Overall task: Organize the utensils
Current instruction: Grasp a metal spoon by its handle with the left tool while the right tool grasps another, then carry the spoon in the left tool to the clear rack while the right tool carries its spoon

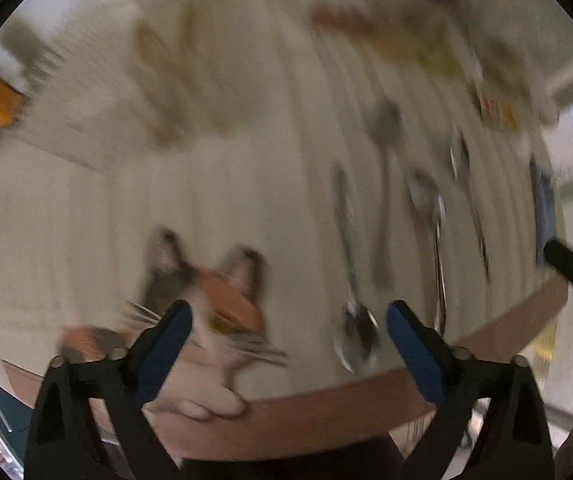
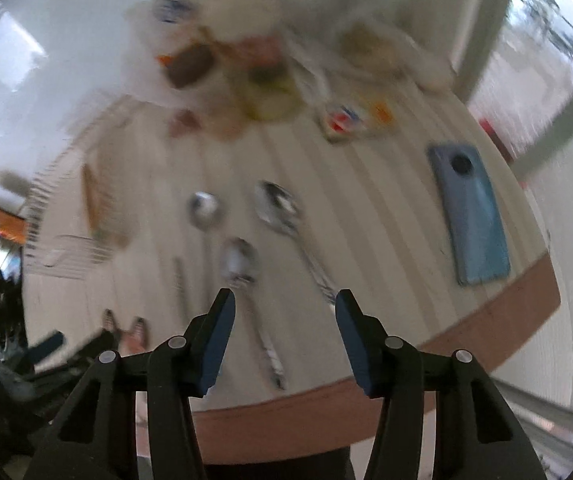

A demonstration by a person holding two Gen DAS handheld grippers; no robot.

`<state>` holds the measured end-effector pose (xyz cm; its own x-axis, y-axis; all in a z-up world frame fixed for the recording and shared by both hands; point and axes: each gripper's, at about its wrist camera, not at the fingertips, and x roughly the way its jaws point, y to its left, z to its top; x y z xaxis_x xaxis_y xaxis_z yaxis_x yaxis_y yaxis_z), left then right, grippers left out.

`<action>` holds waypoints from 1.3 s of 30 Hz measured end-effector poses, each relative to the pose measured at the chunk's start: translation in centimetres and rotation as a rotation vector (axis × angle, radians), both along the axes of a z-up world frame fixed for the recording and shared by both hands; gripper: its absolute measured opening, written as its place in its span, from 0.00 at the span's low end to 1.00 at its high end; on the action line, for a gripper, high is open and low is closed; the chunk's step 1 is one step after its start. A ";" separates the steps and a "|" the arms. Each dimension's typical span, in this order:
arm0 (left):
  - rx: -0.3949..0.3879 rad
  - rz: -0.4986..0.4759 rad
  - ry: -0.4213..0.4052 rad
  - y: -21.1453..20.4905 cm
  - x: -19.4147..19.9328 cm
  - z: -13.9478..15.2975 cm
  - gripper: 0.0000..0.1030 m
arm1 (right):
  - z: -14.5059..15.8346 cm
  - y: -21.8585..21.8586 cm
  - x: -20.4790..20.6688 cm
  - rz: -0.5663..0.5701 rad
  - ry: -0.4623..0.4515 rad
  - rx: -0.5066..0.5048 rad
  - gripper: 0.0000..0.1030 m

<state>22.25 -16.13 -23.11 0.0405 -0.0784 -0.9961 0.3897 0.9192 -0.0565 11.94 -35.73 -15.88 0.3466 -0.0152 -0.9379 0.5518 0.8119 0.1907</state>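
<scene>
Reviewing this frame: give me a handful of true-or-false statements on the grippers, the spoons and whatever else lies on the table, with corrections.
1. The right gripper holds a spoon clear of the table. False: its jaws stand apart and empty above the spoons, which lie on the striped tablecloth.
2. A blue phone lies near the table's edge. True.
3. The left gripper is open with nothing between its jaws. True.
4. Only one spoon lies on the table. False: several lie there.
5. A cat picture shows on the cloth under the left gripper. True.

Blurred spoons [image 1: 382, 200], perhaps, on tablecloth [image 1: 226, 184].
</scene>
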 end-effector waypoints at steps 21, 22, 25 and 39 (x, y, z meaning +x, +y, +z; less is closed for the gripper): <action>0.129 0.076 0.059 0.2 -2.4 -4.0 0.30 | -6.9 -0.6 0.9 0.112 0.081 0.151 0.53; 0.130 0.099 0.058 1.1 -2.4 -4.0 0.30 | -7.1 0.0 1.5 0.134 0.085 0.147 0.53; 0.128 0.145 0.062 3.4 -2.4 -3.8 0.30 | -8.0 2.0 3.3 0.193 0.101 0.132 0.53; 0.065 0.196 0.088 10.6 -1.3 -3.6 0.31 | -10.6 9.5 2.0 0.343 0.225 -0.011 0.07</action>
